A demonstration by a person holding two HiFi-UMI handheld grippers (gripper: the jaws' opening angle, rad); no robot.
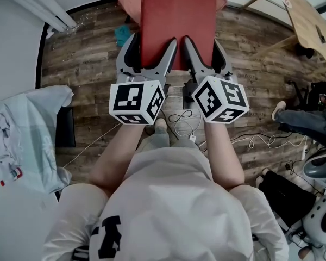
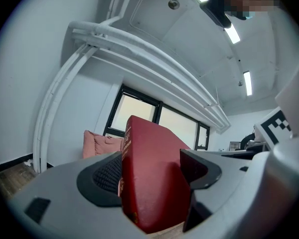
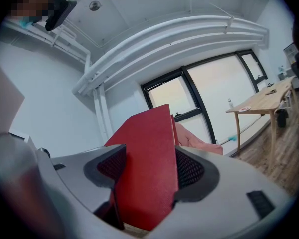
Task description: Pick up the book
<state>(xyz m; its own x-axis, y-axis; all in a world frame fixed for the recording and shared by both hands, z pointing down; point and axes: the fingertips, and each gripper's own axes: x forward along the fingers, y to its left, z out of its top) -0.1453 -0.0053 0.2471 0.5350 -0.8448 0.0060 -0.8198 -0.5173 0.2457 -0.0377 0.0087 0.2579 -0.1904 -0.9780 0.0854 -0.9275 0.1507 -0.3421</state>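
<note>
In the head view, the red book (image 1: pixel 178 20) was up in the air at the top middle of the frame, over the wooden floor (image 1: pixel 87 64). Its long side ran up and down the frame, pointing away from the person, and its far end went off the top edge. The left claw (image 1: pixel 154 42) and the right claw (image 1: pixel 202 45) sat side by side and both pinched its near edge.

In the left gripper view, the left claw (image 2: pixel 152 173) was clamped on the red book (image 2: pixel 149 178). The book stood on end in the lower middle, with its spine at the left and its top toward a window (image 2: pixel 139 113). A pink cushion (image 2: pixel 102 143) showed at the middle left.

In the right gripper view, the right claw (image 3: pixel 144 171) was clamped on the red book (image 3: pixel 147 168), which rose from the bottom middle and leaned to the upper right.
</note>
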